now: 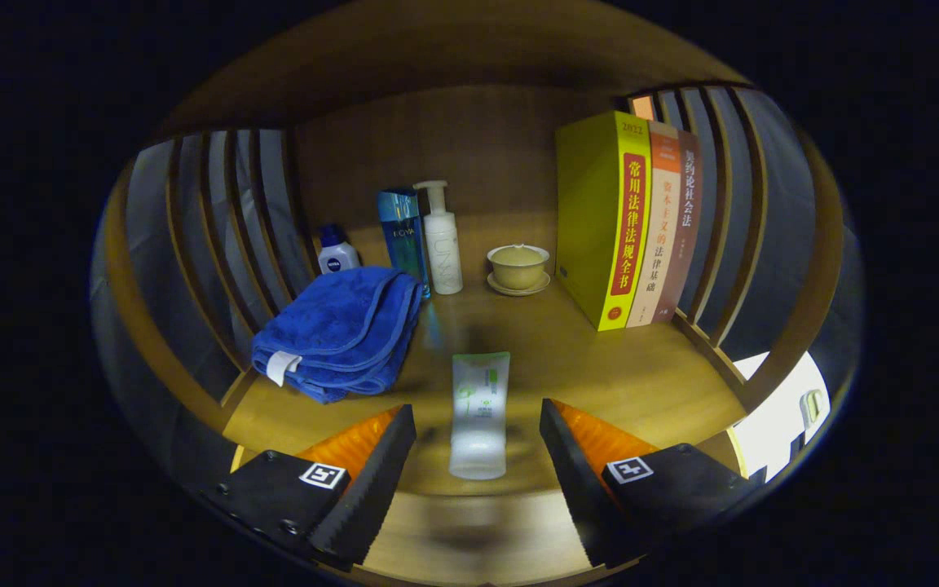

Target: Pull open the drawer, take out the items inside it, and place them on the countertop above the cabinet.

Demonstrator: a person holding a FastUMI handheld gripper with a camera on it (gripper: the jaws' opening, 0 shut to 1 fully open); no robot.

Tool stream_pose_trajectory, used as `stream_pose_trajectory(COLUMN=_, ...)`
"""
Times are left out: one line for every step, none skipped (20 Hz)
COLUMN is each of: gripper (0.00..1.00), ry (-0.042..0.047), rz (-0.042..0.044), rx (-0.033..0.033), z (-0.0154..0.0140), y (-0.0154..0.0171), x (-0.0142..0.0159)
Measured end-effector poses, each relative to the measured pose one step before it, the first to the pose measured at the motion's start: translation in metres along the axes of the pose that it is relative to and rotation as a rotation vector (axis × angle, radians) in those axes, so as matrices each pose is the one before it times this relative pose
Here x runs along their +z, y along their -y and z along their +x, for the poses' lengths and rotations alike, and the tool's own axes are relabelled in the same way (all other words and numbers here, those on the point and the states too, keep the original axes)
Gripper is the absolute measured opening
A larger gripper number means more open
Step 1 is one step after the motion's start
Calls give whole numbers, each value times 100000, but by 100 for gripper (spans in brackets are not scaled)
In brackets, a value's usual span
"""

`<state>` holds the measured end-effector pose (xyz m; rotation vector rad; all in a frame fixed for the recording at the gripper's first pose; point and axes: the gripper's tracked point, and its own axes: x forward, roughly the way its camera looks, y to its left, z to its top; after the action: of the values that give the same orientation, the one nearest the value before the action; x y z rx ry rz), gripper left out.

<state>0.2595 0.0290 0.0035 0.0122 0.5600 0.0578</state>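
A white tube with green print (479,408) rests on the wooden countertop (600,367), close to its front edge, with its cap end nearest to me. My gripper (476,412) is open around it. The left finger (372,473) and the right finger (579,465) flank the tube, and a gap shows on each side, so neither finger touches it. The drawer is hidden from this view.
A folded blue towel (339,330) lies left of the tube. Behind it stand a small blue-capped bottle (337,253), a blue box (403,236) and a white pump bottle (442,240). A lidded bowl on a saucer (518,267) and three upright books (628,220) stand to the right. Slatted sides (217,236) close in the counter.
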Motion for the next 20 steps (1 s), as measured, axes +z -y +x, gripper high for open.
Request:
stream_pose_trajectory(gripper=100, ry=1658, rz=485, rx=370, z=-1017, y=-48, x=12)
stream_pose_trajectory(gripper=100, ry=1898, rz=-231, rx=415, z=-976, y=-48, x=87)
stream_pose_trajectory(gripper=100, ry=1612, rz=-420, rx=165, z=-980, y=-97, x=-219)
stream_pose_trajectory(gripper=100, ry=916, rz=-1103, rx=116, z=-1101, y=-47, x=-369)
stream_pose_trajectory(gripper=100, ry=772, rz=-1023, rx=248, z=-985, y=-111, x=-390)
stream_pose_trajectory(gripper=100, ry=-259, rz=-659, rx=456, z=-1087, y=-171, x=-678)
stream_pose_trajectory(gripper=100, ry=754, rz=-244, rx=286, z=-1009, y=-141, x=-426)
stream_pose_trajectory(gripper=100, ry=686, rz=-610, rx=68, z=-959, y=-186, x=-453)
stream_pose_trajectory(gripper=100, ry=700, rz=-603, rx=-262, z=-1102, y=-126, x=-623)
stream_pose_trajectory(gripper=100, ry=943, rz=-787, rx=478, z=-1009, y=-258, x=-522)
stream_pose_trajectory(gripper=100, ry=490, rz=-403, rx=143, z=-1027, y=-190, x=-570)
stream_pose_trajectory(gripper=100, ry=309, rz=81, rx=259, z=-920, y=-264, x=-764)
stream_pose_trajectory(gripper=100, ry=233, rz=390, rx=435, z=-1261, y=-288, x=-562)
stream_pose_trajectory(gripper=100, ry=108, rz=672, rx=444, z=-609, y=-128, x=-760)
stream_pose_trajectory(gripper=100, ry=-116, rz=54, rx=92, z=-853, y=-41, x=-655)
stream_pose_trajectory(gripper=100, ry=-86, rz=-283, rx=-370, z=-788, y=61, x=-651)
stream_pose_trajectory(gripper=100, ry=-30, rz=-353, rx=-568, z=-728, y=17, x=-663)
stream_pose_trajectory(gripper=100, ry=-172, rz=214, rx=172, z=-600, y=-158, x=-755)
stream_pose_trajectory(gripper=100, ry=-936, rz=488, rx=328, z=-537, y=-257, x=-866)
stream_pose_trajectory(gripper=100, ry=-616, rz=785, rx=96, z=-597, y=-79, x=-887)
